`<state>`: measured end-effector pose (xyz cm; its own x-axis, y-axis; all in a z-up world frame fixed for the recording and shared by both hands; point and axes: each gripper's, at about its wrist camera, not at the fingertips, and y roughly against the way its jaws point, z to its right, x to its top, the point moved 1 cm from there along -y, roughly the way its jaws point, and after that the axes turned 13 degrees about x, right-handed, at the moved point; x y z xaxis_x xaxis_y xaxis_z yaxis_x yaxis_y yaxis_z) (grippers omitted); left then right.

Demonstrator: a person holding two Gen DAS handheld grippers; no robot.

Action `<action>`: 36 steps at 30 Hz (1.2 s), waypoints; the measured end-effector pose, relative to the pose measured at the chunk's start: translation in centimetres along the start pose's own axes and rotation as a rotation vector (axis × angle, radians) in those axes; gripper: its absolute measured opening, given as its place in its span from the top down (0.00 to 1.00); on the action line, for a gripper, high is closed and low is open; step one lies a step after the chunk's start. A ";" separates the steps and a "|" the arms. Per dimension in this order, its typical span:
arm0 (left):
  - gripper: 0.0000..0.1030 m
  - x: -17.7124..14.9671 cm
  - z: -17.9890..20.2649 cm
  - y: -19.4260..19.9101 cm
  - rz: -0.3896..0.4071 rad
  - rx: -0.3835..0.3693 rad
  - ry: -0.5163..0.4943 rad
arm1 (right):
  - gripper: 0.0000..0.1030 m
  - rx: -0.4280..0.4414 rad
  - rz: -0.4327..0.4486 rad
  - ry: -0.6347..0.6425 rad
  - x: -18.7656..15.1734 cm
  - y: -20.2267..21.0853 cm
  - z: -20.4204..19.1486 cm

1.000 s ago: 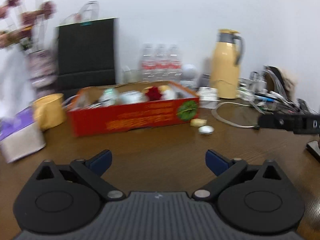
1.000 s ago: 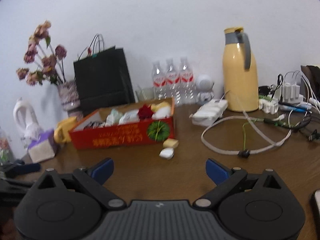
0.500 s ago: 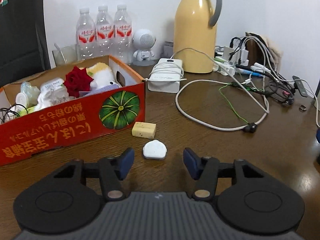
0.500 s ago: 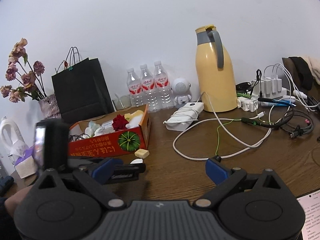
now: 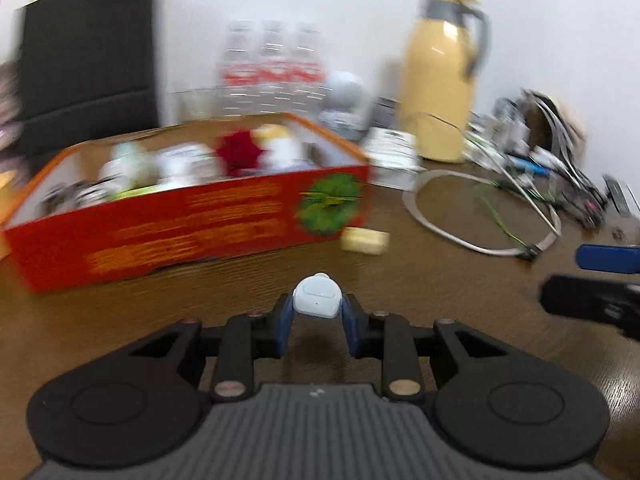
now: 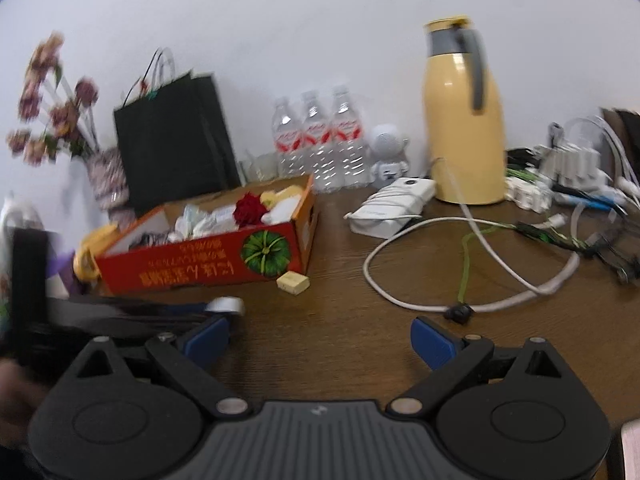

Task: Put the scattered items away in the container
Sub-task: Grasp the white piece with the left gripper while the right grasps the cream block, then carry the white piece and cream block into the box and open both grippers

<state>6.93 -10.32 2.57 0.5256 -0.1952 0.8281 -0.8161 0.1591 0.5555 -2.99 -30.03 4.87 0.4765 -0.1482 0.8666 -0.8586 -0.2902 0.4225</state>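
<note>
Clamping the white case (image 5: 317, 300), left hand-held gripper (image 5: 317, 322); its narrow end points away.

Soft, even, shadowless light fills both fisheye views, whose corners go black and whose edges bow outward, while motion blur smears the red box (image 5: 188, 220) and bottles (image 5: 272, 72) toward ten o'clock in the left view and the flowers (image 6: 48, 96) at nine o'clock in the right.

— What can't you make out from my left claw's camera?
— The red box (image 5: 188, 224) is smeared; its print is unreadable and its contents (image 5: 180, 164) run together.
— And from my right?
— The left claw (image 6: 120, 312) is a dark streak; the dried flowers (image 6: 52, 100) blur.
</note>
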 end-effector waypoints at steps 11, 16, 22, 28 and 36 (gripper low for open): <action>0.74 -0.4 -6.8 1.8 0.013 0.123 0.114 | 0.27 0.070 -0.201 0.158 3.4 -13.1 0.3; 0.74 -0.5 -8.4 1.6 0.011 0.139 0.139 | 0.55 0.051 -0.252 0.183 4.3 -16.0 0.5; 0.74 -0.7 -8.9 2.0 0.019 0.153 0.147 | 0.77 0.066 -0.258 0.168 4.3 -16.4 0.6; 0.74 -0.9 -7.9 4.4 0.068 0.195 0.116 | 0.80 0.103 -0.231 0.178 2.6 -13.0 -2.6; 0.74 0.1 -6.3 6.8 0.127 0.230 0.129 | 0.80 0.103 -0.038 0.191 2.9 -6.8 -8.7</action>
<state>2.92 -3.20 6.92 0.4298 -0.0611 0.9008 -0.9027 -0.0521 0.4272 2.64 -20.30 6.84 0.4558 0.0434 0.8890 -0.8119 -0.3890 0.4353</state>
